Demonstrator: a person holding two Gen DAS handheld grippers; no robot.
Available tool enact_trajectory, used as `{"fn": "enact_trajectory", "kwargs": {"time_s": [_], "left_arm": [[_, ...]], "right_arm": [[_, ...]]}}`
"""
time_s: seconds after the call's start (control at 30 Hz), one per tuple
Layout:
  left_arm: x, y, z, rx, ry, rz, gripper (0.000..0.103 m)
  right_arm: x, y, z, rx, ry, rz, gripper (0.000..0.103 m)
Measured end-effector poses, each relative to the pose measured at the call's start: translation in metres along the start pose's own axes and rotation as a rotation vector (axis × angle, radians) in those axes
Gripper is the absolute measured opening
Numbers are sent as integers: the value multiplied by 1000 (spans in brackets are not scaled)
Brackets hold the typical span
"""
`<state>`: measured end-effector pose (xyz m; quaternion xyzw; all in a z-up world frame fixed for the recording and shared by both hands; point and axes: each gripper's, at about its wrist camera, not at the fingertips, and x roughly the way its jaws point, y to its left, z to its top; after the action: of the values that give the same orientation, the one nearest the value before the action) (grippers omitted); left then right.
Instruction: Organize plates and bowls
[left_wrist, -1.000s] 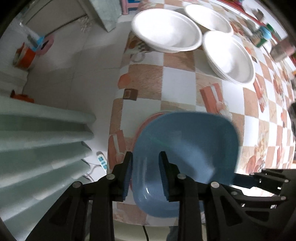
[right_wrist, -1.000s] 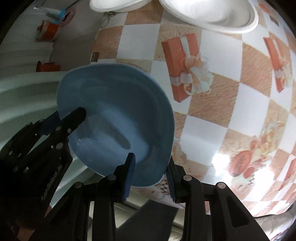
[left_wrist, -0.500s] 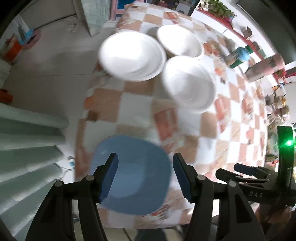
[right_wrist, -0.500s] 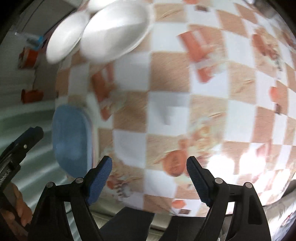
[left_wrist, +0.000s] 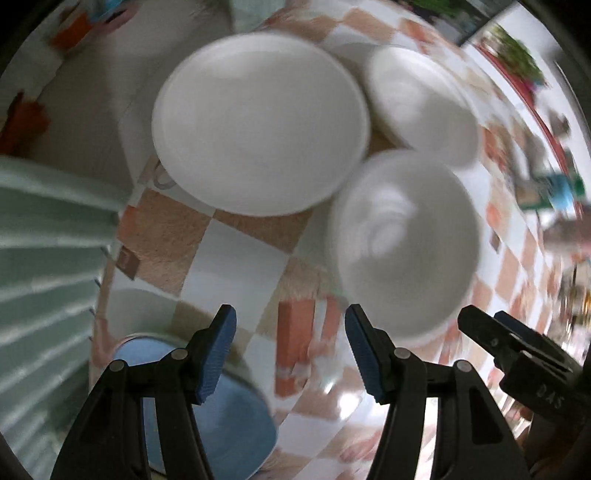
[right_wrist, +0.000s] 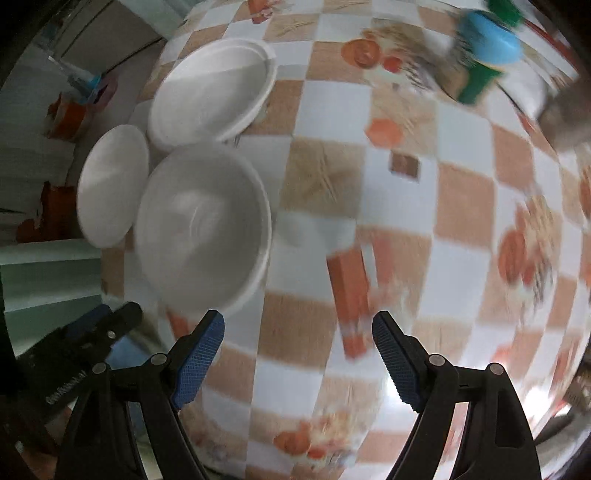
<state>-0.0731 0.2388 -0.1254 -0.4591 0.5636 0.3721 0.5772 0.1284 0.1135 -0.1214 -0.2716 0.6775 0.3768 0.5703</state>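
Note:
A blue square bowl (left_wrist: 221, 417) rests at the near table corner, under my left gripper's left finger. A white plate (left_wrist: 258, 122), a deep white bowl (left_wrist: 402, 240) and another white plate (left_wrist: 421, 99) lie ahead. My left gripper (left_wrist: 290, 354) is open and empty above the checkered cloth. My right gripper (right_wrist: 297, 362) is open and empty, with the deep bowl (right_wrist: 203, 229) just ahead to its left, a white plate (right_wrist: 214, 92) beyond, and the third plate (right_wrist: 110, 184) at the left edge.
The checkered tablecloth (right_wrist: 461, 206) covers the table. A green bottle with a blue cap (right_wrist: 484, 51) stands at the back right. Pale green slats (left_wrist: 44, 258) and floor lie beyond the left table edge (left_wrist: 110, 258).
Both grippers let go of the blue bowl, opened, and moved forward toward the white plates and bowl. The blue bowl stays behind at the near corner.

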Motion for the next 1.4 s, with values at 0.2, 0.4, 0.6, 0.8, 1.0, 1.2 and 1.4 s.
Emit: {"fn": "enact_trajectory", "kwargs": {"time_s": [0.2,0.4,0.6,0.8,1.0,1.2,1.4], "left_arm": [[27,-14,16,-40,18,29,65],[38,-23,21,-53,39,2,34],[40,-60,5,97,34,18,21],[46,-90,-44,246,64,9,22],[57,-111,-135,466,135,37,27],[68,-120,-186,622,196,59,45],[44,-102,-186,712,145,87,69]], "right_arm": [[24,14,41,-58,5,5,84],[42,27,49,-105,28,12,66],[51,31,41,-109,79,77,15],[46,8,2,-86,108,71,15],[37,-11,-62,-74,138,42,16],[43,-23,-134,-30,203,33,16],[36,-32,-148,42,183,34,53]]}}
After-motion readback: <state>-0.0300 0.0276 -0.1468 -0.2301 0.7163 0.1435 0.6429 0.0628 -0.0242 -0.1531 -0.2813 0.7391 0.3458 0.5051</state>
